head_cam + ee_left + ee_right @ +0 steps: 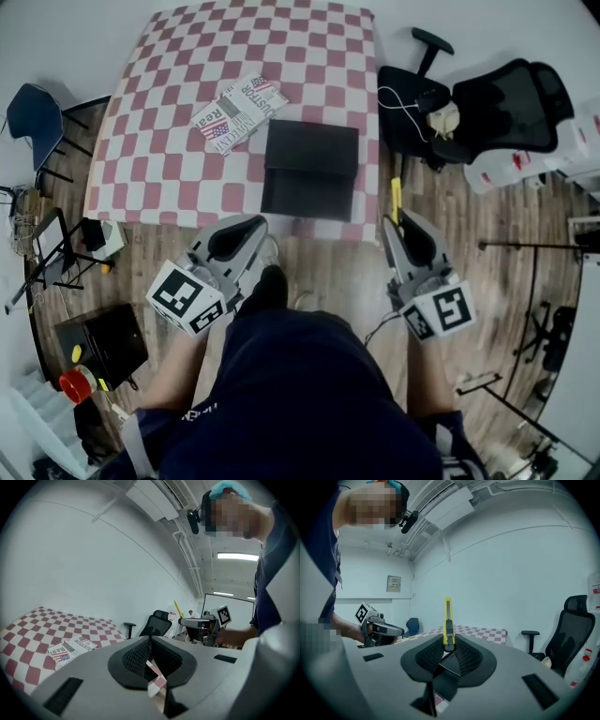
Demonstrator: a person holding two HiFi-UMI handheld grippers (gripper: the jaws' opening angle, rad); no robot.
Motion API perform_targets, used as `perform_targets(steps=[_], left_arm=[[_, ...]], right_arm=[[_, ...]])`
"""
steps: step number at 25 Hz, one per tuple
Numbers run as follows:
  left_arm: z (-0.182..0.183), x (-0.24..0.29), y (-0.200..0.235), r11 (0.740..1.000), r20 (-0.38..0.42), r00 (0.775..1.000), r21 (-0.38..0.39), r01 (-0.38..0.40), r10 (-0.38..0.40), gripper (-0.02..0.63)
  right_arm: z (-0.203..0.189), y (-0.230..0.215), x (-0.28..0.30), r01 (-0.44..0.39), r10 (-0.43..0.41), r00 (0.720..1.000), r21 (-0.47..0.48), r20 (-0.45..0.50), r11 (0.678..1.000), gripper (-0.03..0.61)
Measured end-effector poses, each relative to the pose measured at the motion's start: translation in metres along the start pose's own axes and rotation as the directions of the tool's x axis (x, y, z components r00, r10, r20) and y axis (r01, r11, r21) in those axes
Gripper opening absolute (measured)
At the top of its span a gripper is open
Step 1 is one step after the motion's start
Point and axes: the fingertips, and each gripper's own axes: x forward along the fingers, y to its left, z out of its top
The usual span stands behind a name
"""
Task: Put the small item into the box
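Observation:
A black box [310, 170] lies with its flap shut on the red-and-white checked tablecloth [178, 159], near the table's front edge. A printed paper packet [239, 112] lies behind it to the left and shows too in the left gripper view [70, 649]. My right gripper [399, 223] hovers off the table's front right corner, shut on a yellow utility knife [396, 198]. In the right gripper view the knife [448, 620] sticks up from the gripper [449, 645]. My left gripper [249, 226] is at the table's front edge, shut and empty [150, 638].
Two black office chairs [497, 103] stand right of the table, with a white carton [525, 159] beside them. A blue chair [31, 112] is at the left. On the wooden floor are a black case [98, 339], a red object [75, 384] and tripod stands [525, 248].

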Motion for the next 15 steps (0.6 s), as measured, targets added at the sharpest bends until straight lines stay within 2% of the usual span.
perform_targets(steps=[9,15], left_arm=[[0.027,0.033,0.094,0.997,-0.034,0.996,0.025,0.078,-0.077,0.043],[0.034,0.048,0.133,0.995,-0.044,0.995,0.02,0.095,-0.094,0.043]], right_arm=[[0.01,-0.008,0.099,0.035,-0.034,0.998,0.018,-0.053,0.999,0.083],[0.007,-0.014,0.14,0.044,-0.043,0.995,0.007,-0.092,0.999,0.083]])
